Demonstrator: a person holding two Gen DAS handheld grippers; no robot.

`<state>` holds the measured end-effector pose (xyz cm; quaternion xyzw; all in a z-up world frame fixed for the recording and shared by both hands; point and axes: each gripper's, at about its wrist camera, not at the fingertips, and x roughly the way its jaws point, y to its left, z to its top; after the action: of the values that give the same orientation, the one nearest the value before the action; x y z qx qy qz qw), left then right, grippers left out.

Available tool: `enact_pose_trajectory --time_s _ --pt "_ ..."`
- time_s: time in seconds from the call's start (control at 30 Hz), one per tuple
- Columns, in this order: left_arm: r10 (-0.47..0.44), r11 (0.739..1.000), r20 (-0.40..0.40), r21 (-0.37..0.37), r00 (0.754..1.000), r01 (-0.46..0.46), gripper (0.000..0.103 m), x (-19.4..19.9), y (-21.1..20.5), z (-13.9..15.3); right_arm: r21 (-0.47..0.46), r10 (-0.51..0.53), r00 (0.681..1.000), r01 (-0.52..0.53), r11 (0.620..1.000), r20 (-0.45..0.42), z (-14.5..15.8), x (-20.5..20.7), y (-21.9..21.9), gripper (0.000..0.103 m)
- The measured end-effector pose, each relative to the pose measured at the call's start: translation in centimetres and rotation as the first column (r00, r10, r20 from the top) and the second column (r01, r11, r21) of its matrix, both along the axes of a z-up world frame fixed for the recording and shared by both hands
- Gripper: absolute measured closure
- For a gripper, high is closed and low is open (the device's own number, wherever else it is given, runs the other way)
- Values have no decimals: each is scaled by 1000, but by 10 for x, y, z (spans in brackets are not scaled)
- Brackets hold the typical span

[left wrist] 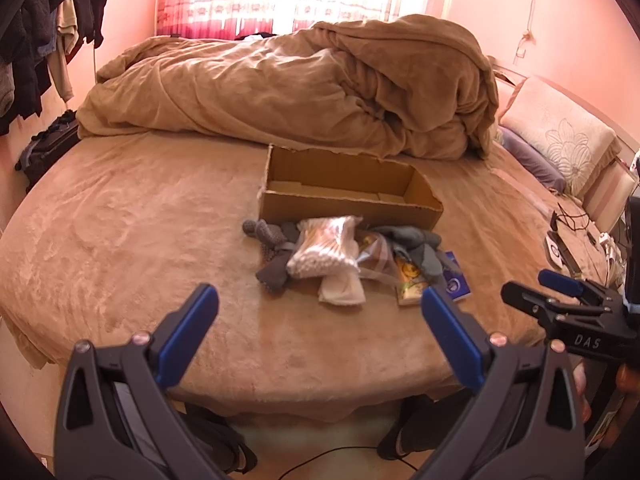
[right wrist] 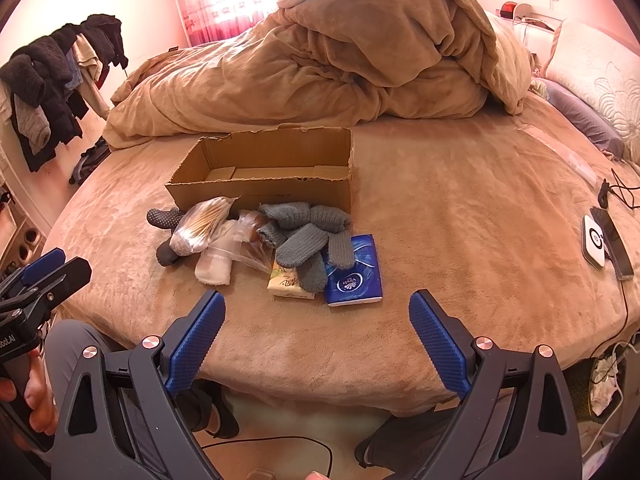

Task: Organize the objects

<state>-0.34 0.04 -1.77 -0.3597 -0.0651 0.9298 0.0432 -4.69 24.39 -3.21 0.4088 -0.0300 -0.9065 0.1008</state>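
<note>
The heap sits on the bed (right wrist: 460, 200) right against the near wall of the open cardboard box (right wrist: 264, 168), and its tangle is the main hazard. At its left end a dark dotted sock (right wrist: 164, 218) lies half under the bag of cotton swabs (right wrist: 202, 228); pulling the sock would likely drag or roll the slick bag, and a pinch on the bag's loose plastic may slip. A cream folded cloth (right wrist: 214, 268) and a crumpled clear bag (right wrist: 250, 248) overlap in the middle, so one grasp could lift both. Further right, the grey knitted socks (right wrist: 304, 248) drape over the yellow tissue pack (right wrist: 286, 282) and the blue tissue pack (right wrist: 354, 276), and snatching a sock may flick a pack toward the bed's edge. The soft blanket also gives under pressure, so a low grasp may catch fabric. The left gripper (left wrist: 320, 312) hangs short of the pile with fingers (left wrist: 192, 332) wide apart, holding and touching nothing. The right gripper (right wrist: 316, 320) does likewise, fingers (right wrist: 438, 340) spread wide before the tissue packs, empty.
</note>
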Motion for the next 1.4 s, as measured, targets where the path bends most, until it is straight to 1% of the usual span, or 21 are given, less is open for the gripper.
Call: enact_pose_trajectory --time_s 0.73,1.2,1.4 --pt "10 1000 16 22 1000 -10 1 -5 -4 -5 -7 3 1000 -3 1000 5 -2 -1 0 7" --pt "4 1000 16 23 1000 -4 1 -6 -4 -5 -7 6 1000 -6 1000 10 -3 -4 -1 7" --pt "3 1000 20 21 1000 -3 1 -13 -5 -7 -5 11 1000 -11 1000 8 -4 -7 -3 7"
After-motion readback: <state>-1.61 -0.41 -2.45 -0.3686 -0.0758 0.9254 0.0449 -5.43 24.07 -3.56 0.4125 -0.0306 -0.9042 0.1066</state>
